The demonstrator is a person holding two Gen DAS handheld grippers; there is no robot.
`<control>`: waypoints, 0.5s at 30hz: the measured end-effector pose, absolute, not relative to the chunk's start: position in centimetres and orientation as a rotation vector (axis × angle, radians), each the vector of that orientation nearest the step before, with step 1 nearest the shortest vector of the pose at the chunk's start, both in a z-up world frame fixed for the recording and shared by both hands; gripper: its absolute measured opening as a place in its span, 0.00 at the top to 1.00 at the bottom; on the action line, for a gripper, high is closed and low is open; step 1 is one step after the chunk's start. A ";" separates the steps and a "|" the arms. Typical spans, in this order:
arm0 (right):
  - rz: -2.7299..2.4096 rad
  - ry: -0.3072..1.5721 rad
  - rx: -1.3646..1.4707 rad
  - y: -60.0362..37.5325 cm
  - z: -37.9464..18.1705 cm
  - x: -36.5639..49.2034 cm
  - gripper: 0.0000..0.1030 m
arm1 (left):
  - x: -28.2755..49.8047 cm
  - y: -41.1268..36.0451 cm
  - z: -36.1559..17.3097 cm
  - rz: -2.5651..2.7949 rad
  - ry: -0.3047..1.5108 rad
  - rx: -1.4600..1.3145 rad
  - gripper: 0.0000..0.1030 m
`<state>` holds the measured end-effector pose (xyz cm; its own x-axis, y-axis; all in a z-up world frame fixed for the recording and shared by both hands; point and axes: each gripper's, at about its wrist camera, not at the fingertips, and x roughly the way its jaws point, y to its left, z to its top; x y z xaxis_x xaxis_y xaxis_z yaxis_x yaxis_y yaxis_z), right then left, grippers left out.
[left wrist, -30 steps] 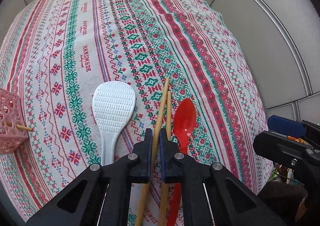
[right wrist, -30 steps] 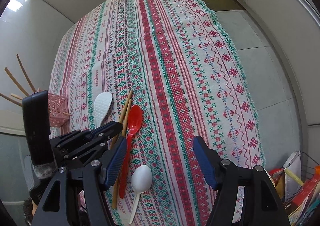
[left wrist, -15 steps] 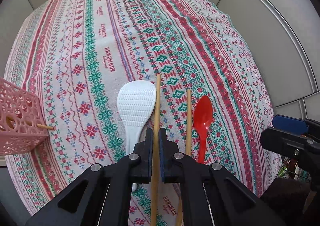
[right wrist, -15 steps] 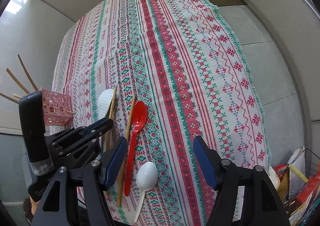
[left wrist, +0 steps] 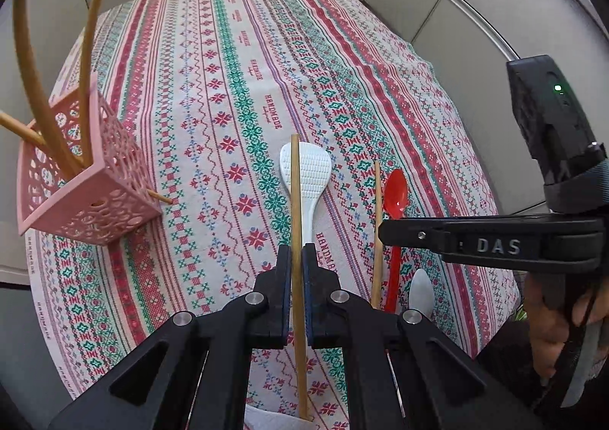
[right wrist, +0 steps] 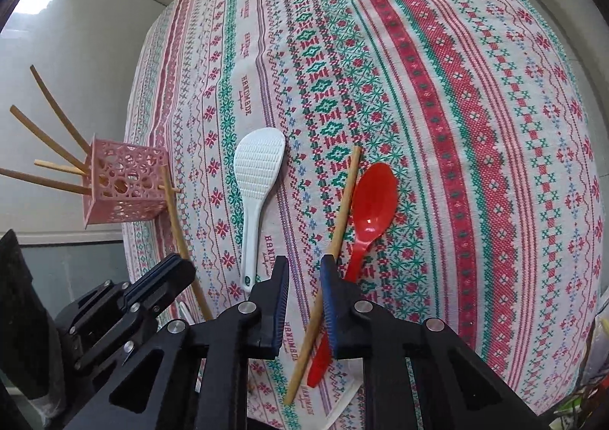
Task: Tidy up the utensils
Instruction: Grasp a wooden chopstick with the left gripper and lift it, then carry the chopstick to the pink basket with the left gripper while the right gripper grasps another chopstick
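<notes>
My left gripper (left wrist: 297, 258) is shut on a wooden chopstick (left wrist: 295, 182), held off the cloth above the white rice paddle (left wrist: 308, 171). To its left stands the pink lattice basket (left wrist: 87, 194) with several chopsticks (left wrist: 30, 68) in it. My right gripper (right wrist: 304, 270) hangs low over the second chopstick (right wrist: 344, 201). Its jaws are closing, with that stick between them against the right pad and a gap at the left pad. The red spoon (right wrist: 373, 197) lies just right of that stick. A white spoon (left wrist: 420, 293) lies near the front edge.
The patterned tablecloth (right wrist: 456, 106) covers the table and drops off at the right and far edges. A grey wall (right wrist: 76, 49) stands behind the basket (right wrist: 125, 182). White paper (left wrist: 266, 418) lies at the near edge. A hand (left wrist: 552, 334) holds the right gripper.
The left gripper rose with its chopstick and moved left towards the basket. The right gripper came down over the second chopstick, and its jaws went from wide to narrow.
</notes>
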<state>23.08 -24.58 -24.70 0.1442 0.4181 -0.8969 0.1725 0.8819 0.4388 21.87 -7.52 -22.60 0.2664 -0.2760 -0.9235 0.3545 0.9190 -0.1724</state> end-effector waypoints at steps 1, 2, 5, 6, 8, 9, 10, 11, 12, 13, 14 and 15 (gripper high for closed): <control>0.172 1.439 0.485 -24.4 -24.9 23.2 0.84 | 21.7 -7.1 -22.4 -0.426 1.227 0.068 0.95; 0.146 1.445 0.461 -24.2 -25.1 23.3 0.84 | 21.7 -6.9 -22.3 -0.427 1.224 0.062 0.95; 0.086 1.452 0.389 -23.7 -25.8 23.8 0.84 | 21.5 -6.0 -22.0 -0.428 1.220 0.046 0.95; 0.073 1.456 0.376 -23.6 -26.2 24.1 0.84 | 21.4 -5.8 -21.9 -0.427 1.219 0.039 0.95; 0.066 1.441 0.362 -23.3 -26.1 24.4 0.84 | 21.4 -5.2 -21.5 -0.427 1.213 0.024 0.95; 0.060 1.439 0.352 -23.2 -26.2 24.6 0.84 | 21.3 -5.0 -21.4 -0.428 1.209 0.017 0.95; 0.058 1.429 0.346 -23.0 -26.2 24.7 0.84 | 21.2 -4.8 -21.2 -0.428 1.204 0.012 0.95; 0.055 1.425 0.335 -22.8 -26.2 25.0 0.84 | 21.2 -4.6 -21.0 -0.427 1.199 0.009 0.95; 0.051 1.421 0.322 -22.5 -26.2 25.2 0.84 | 21.2 -4.5 -20.9 -0.426 1.195 0.007 0.95; 0.047 1.417 0.304 -22.3 -26.2 25.3 0.84 | 21.1 -4.4 -20.8 -0.425 1.192 0.004 0.95; 0.041 1.416 0.281 -21.9 -26.2 25.6 0.84 | 21.1 -4.3 -20.7 -0.423 1.190 0.003 0.95; 0.034 1.414 0.251 -21.3 -26.2 25.9 0.84 | 21.1 -4.2 -20.6 -0.419 1.188 0.003 0.95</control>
